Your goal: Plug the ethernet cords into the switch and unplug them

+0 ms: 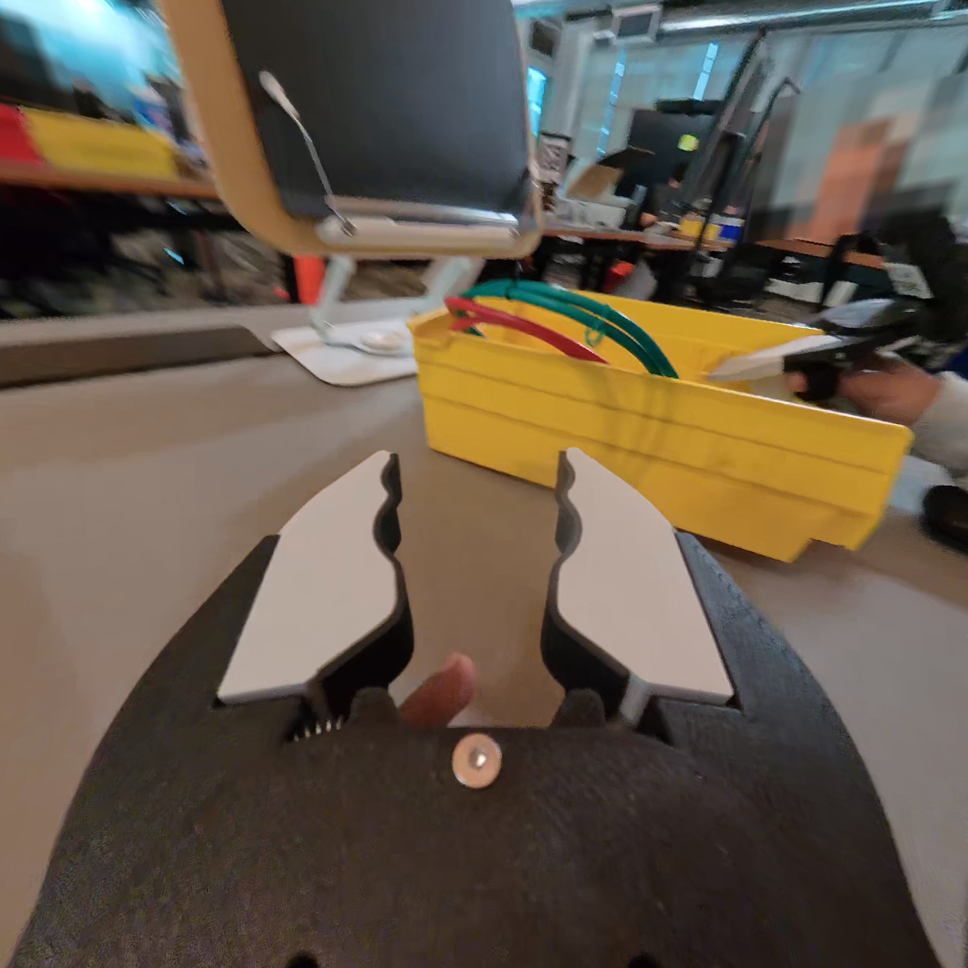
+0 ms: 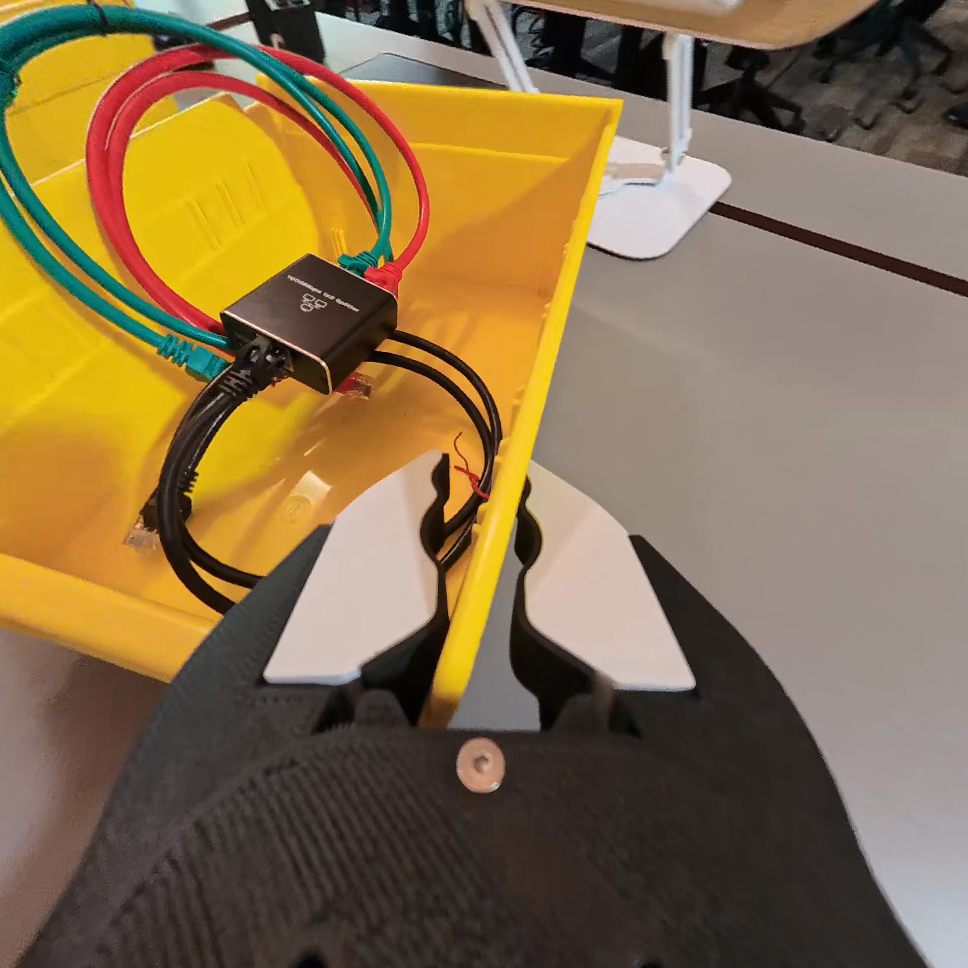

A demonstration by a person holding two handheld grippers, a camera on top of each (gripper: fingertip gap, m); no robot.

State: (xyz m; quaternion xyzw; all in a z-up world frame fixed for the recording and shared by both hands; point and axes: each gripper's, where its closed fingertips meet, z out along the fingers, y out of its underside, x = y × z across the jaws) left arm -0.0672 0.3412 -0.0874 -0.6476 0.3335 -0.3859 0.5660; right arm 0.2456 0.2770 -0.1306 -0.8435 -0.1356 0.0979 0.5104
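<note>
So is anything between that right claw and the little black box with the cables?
Yes. The yellow bin's side wall runs between the right gripper's open fingers, one inside the bin and one outside. Loops of black cable lie on the bin floor between the inner finger and the switch. Nothing covers the switch from above.

Green cords (image 2: 63, 246) cut off leftward.

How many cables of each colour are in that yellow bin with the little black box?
Green cables: 1
Red cables: 1
Black cables: 1
Total: 3 cables, all in the yellow bin around the black box.
</note>
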